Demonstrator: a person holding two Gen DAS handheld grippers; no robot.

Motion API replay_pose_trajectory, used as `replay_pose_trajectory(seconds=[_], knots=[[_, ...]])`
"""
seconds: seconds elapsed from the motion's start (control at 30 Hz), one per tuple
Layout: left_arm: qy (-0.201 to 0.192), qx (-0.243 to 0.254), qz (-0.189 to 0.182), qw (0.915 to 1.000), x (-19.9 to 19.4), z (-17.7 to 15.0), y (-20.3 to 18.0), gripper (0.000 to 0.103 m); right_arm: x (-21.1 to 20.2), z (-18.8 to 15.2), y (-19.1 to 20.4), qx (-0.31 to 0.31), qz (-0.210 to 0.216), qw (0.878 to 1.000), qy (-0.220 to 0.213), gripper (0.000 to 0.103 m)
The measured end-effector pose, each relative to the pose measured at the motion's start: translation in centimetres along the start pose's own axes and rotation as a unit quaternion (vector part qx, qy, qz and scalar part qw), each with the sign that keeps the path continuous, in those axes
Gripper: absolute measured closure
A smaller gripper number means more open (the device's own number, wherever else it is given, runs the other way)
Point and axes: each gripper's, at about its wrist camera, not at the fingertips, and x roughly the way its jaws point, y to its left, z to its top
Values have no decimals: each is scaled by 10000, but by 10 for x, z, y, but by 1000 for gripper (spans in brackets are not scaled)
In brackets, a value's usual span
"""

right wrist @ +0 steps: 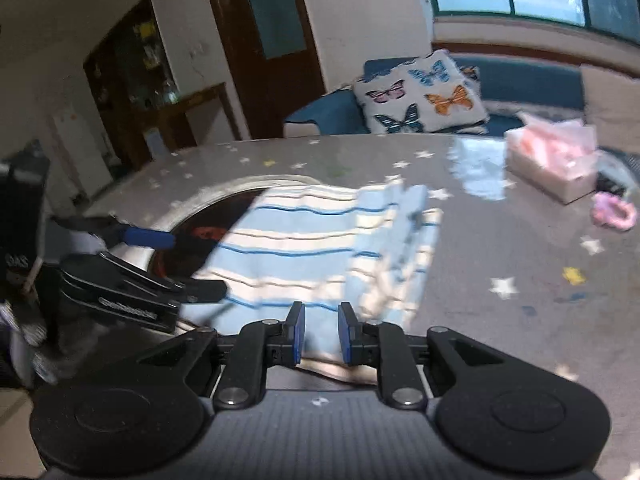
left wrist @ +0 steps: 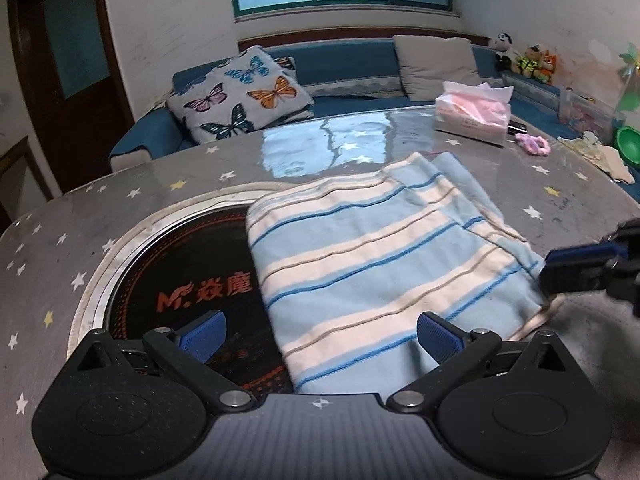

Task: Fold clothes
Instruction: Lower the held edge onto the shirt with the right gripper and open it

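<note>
Striped cloth (left wrist: 384, 256), pale blue and cream with thin dark-blue lines, lies folded on the star-patterned table (left wrist: 120, 208), directly ahead of both grippers and partly covering the round black cooktop inset (left wrist: 188, 280) that sits ahead and to the left of the left gripper (left wrist: 320, 336). Left gripper: fingers spread to their widest, with the near edge of the cloth lying between them but neither pad pressing on it; a stance suited either to letting go or to straddling the edge for a fresh pinch. Right gripper (right wrist: 320, 334): fingers drawn close, a narrow gap remaining, poised over the cloth's near corner; whether fabric is actually caught between the pads cannot be told, since that view is blurred. Seen from the left wrist, the right gripper's blue pads sit at the cloth's right-hand edge, which suggests the two tools are stationed at opposite sides so that the next fold can be carried evenly. Tissue box (left wrist: 472, 118) and pink hair tie (left wrist: 532, 144) lie well beyond the cloth, away from the working area.
</note>
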Motion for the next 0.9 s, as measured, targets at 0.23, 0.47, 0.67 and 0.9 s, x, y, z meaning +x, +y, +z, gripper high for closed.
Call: replay_pose_trajectory(seconds=[0.23,0.47,0.67,0.9], knots=[[73,63,212,9997,6,-3,13,0,24,-7,-7,8,-216,9993,306,88],[93,-58,285,9995,18,7,22,0,19,19,-1,-68,-198,9998,33,86],[153,-47,374,9992,31,14,28,0,49,37,-15,192,-372,9991,-52,80],[227,-115,445,9987,46,22,40,0,71,38,-37,406,-522,9977,124,82]])
